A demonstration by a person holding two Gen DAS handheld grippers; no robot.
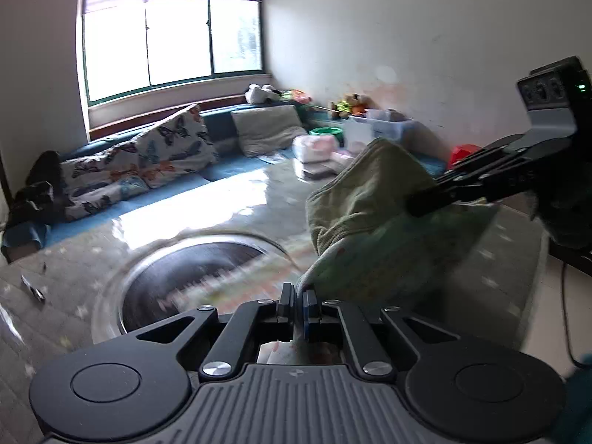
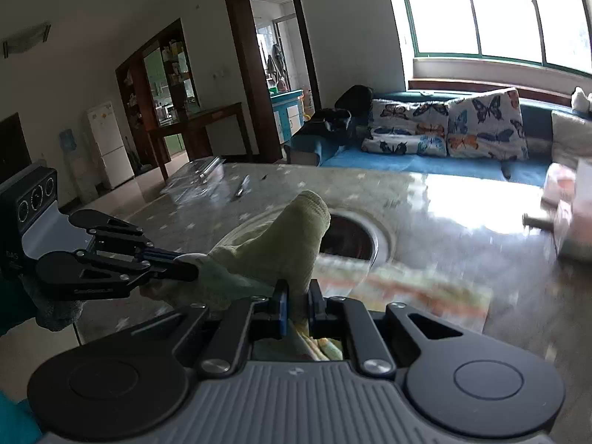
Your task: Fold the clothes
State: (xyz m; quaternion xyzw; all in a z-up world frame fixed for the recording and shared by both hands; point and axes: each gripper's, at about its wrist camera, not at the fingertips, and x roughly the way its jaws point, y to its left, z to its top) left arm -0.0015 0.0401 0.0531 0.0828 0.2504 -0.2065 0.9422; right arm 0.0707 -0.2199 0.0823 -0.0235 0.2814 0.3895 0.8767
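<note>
Left wrist: green garment (image 1: 355,199) pinched in left gripper (image 1: 299,301).

Left wrist view: sits just behind the left gripper (image 1: 298,301), looks forward and down over the desk (image 1: 222,199), facing the window (image 1: 170,37) and sofa (image 1: 155,155).
Right wrist view: sits just behind the right gripper (image 2: 296,305), faces the doorway (image 2: 270,55) and the same sofa.
Shared: green garment (image 1: 362,199), close up; the desk's round recess (image 1: 192,270); each view shows the other gripper.
</note>
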